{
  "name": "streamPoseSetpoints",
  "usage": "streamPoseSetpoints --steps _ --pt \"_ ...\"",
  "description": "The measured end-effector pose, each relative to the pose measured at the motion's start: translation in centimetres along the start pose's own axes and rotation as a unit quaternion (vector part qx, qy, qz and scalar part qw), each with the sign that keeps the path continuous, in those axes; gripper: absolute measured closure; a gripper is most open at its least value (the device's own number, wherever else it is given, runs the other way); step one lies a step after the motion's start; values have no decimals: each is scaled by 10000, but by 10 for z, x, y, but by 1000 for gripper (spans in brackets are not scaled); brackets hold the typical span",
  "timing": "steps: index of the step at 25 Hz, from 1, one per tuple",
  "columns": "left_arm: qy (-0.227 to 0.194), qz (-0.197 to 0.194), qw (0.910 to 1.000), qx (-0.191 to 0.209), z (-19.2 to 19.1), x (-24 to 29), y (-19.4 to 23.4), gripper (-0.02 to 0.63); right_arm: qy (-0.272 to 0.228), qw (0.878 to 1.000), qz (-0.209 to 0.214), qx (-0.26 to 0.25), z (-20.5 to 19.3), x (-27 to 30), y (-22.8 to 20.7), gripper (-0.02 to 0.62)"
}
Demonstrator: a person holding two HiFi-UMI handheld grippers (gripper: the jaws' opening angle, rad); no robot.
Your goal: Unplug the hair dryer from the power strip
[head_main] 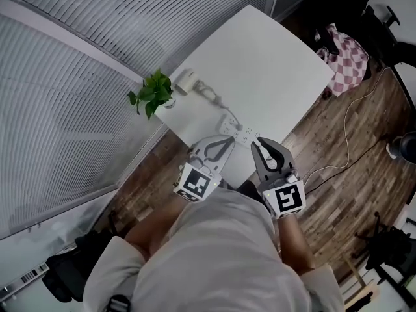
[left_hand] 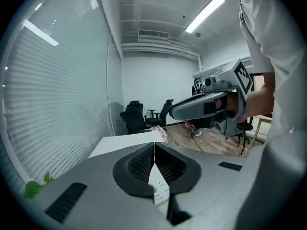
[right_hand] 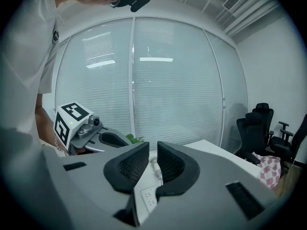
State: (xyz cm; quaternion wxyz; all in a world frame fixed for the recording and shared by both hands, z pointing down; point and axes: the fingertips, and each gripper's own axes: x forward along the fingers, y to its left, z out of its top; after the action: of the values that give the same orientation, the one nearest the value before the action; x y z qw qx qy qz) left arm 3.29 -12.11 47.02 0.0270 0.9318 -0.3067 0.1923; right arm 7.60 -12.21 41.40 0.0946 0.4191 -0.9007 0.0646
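Observation:
A white power strip (head_main: 235,130) lies near the front edge of the white table (head_main: 273,64). A cord runs from it to the cream hair dryer (head_main: 185,81) beside the plant. Both grippers hover over the table's near edge, just short of the strip. My left gripper (head_main: 229,142) has its tips pressed together, empty; the strip (left_hand: 159,188) shows below its jaws (left_hand: 154,145). My right gripper (head_main: 255,145) holds nothing, with only a thin slit between its pads; the strip (right_hand: 147,195) and the cord (right_hand: 156,169) show past its jaws (right_hand: 153,147).
A small green plant (head_main: 154,93) stands at the table's left edge against the window blinds. A checkered cloth (head_main: 344,60) hangs on a chair to the right. A thin cable (head_main: 348,142) trails over the wooden floor. Black office chairs (left_hand: 136,116) stand beyond the table.

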Motion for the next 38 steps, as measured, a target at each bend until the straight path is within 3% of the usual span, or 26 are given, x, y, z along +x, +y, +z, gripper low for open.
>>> streamPoseSetpoints --steps 2,5,13,23,38 --pt "215 -15 9998 -13 -17 7 5 576 179 9998 56 -32 -14 9 0 549" --pt "479 -32 9988 42 -38 18 13 577 509 9986 156 -31 -35 23 0 477" --pt "1073 -181 9940 130 -91 46 23 577 1261 9914 283 -228 -107 60 -8 465" --pt "1727 -362 9843 -104 -161 83 28 577 2131 9744 511 -510 -193 93 -17 457" --pt "2518 -656 9655 -47 -228 121 29 577 3037 9429 1013 -920 -271 127 -15 449"
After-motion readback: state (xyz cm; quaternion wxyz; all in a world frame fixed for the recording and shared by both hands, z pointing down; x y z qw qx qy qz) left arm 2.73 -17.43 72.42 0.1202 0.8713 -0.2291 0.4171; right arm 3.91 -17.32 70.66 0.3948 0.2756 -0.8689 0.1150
